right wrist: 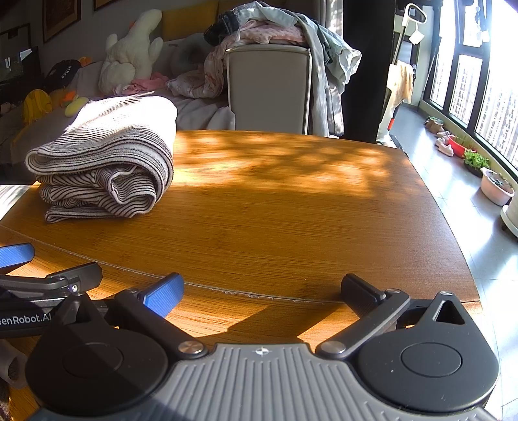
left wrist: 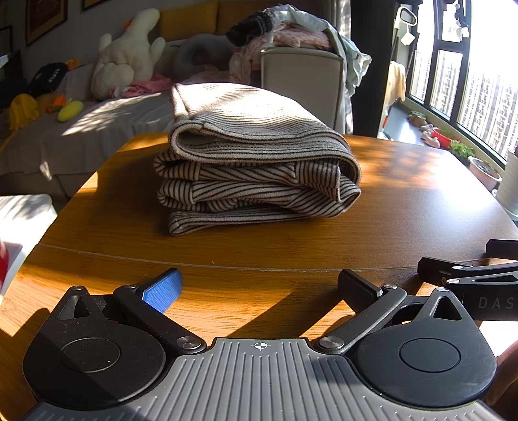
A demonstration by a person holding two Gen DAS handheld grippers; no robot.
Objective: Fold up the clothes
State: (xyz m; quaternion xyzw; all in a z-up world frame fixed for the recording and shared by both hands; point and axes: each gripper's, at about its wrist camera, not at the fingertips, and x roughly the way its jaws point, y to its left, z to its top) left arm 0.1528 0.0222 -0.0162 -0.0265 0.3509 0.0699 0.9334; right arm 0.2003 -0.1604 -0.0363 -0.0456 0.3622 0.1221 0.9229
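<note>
Striped garment folded on table

Bare wooden table right of the folded striped garment (sole obstacle).

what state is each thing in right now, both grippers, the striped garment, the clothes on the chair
left gripper: open, empty, low over the table
right gripper: open, empty, low over the table
striped garment: folded into a stack of layers, resting on the wooden table, apart from both grippers
clothes pile: unfolded, heaped over the chair back
</note>
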